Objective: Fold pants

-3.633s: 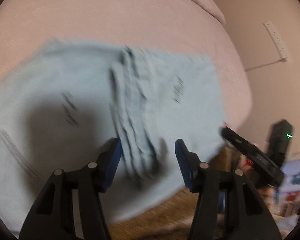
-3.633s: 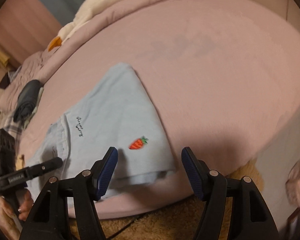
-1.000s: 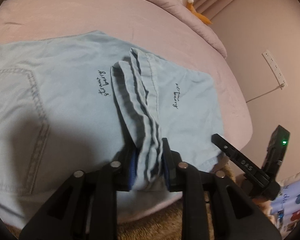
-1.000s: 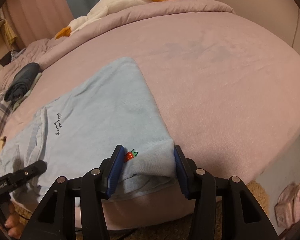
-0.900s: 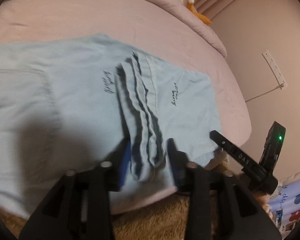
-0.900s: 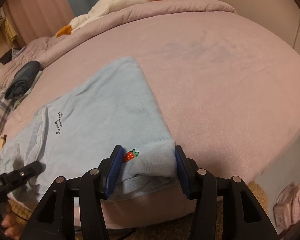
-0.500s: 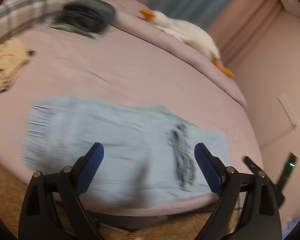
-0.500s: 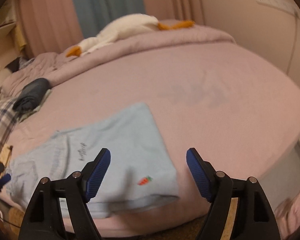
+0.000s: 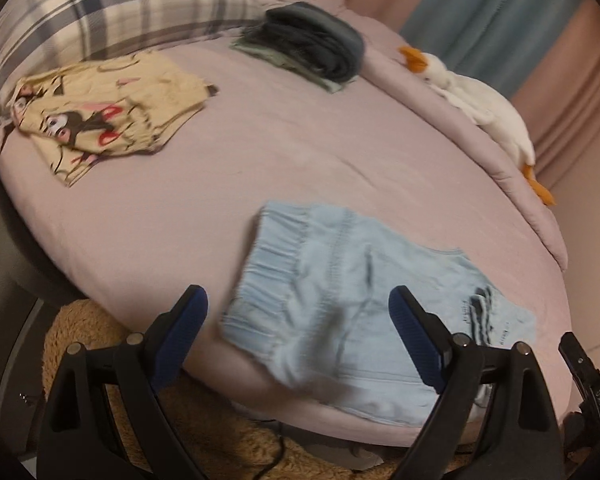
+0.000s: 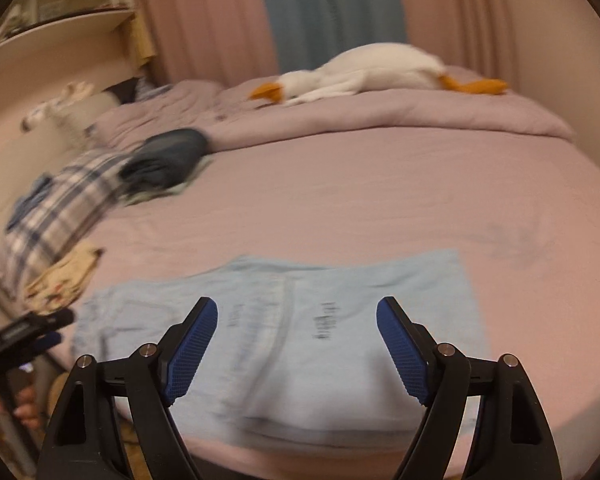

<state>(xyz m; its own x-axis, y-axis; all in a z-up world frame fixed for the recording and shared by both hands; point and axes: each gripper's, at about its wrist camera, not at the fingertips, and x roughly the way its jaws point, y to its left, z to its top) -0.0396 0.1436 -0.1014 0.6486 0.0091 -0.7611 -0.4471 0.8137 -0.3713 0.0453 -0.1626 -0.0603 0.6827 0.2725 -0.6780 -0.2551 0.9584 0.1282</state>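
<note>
Light blue pants (image 9: 356, 300) lie flat on the pink bed near its front edge, with the gathered waistband (image 9: 276, 256) at the left end. They also show in the right wrist view (image 10: 300, 320). My left gripper (image 9: 296, 336) is open and empty, held back from the bed edge above the waistband end. My right gripper (image 10: 296, 344) is open and empty, held over the near middle of the pants. The right gripper's body shows at the left wrist view's right edge (image 9: 584, 368).
A yellow cartoon-print garment (image 9: 100, 116), a plaid pillow (image 9: 112, 8) and a dark folded stack (image 9: 312, 44) lie at the bed's far left. A white goose plush (image 10: 360, 72) lies on the rolled duvet. A brown rug (image 9: 204, 440) lies below the bed edge.
Both grippers let go of the pants, opened wide and drew back from the bed. The left gripper swung toward the waistband end. The pants stay flat on the bed.
</note>
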